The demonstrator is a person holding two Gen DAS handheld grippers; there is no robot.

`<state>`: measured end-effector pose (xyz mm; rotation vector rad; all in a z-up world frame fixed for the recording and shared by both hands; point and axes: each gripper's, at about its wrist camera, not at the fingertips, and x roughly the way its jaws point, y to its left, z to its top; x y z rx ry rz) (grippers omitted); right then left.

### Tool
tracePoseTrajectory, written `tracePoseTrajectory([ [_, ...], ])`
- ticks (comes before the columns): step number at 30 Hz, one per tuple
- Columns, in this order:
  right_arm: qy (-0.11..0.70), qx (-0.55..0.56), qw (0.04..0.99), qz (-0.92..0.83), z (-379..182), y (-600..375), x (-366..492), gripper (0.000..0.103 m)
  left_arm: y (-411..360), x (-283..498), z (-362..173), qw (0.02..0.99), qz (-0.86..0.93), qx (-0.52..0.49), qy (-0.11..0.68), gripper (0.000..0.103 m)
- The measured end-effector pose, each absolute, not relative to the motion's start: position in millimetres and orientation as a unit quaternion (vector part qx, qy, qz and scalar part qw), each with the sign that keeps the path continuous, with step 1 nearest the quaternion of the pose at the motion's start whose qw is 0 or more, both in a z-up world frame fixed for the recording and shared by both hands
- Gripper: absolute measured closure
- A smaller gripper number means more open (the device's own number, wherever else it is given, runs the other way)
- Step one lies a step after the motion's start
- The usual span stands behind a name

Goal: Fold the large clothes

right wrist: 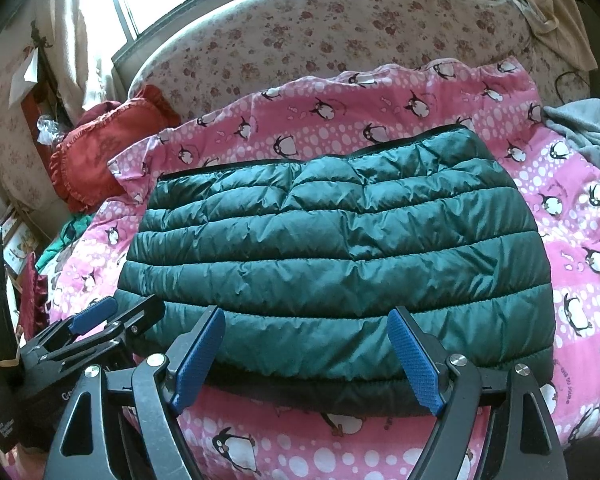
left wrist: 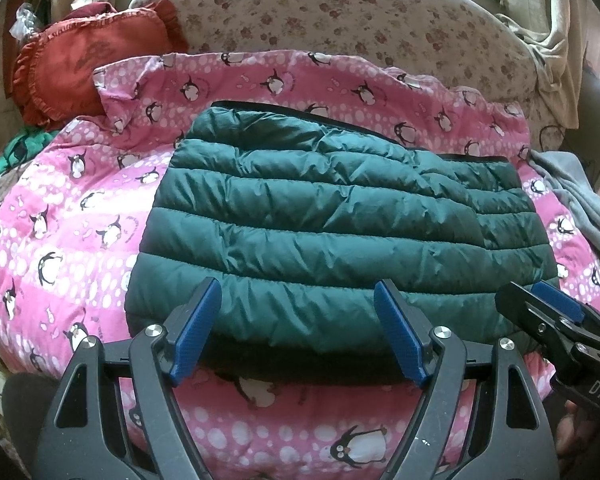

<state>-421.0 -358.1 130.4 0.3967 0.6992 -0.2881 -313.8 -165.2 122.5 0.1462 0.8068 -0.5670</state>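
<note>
I see the green puffer jacket (left wrist: pixel 320 216) folded flat on the penguin bedspread (left wrist: pixel 60 208) | my left tool (left wrist: pixel 298 336) spread wide, empty, at its near edge | my right tool (right wrist: pixel 306 356) likewise agape, holding nothing

Teal quilted jacket (left wrist: pixel 320 216) on pink penguin-print duvet (left wrist: pixel 60 216); red cushion (left wrist: pixel 80 60).

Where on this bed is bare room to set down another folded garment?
Free: the penguin duvet left of the folded green puffer jacket, and the strip between jacket and floral headboard. Crowded: the red ruffled cushion at far left, the grey garment at right.
</note>
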Motion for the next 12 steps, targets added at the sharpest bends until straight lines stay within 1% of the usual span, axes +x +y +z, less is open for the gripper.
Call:
tracePoseTrajectory([
  [12, 0.344, 0.200, 0.907, -0.140, 129.1, -357.6, -413.5, 0.021, -166.3, -313.3, 122.7, 0.878, -0.294, 0.073, 0.371, 0.024],
])
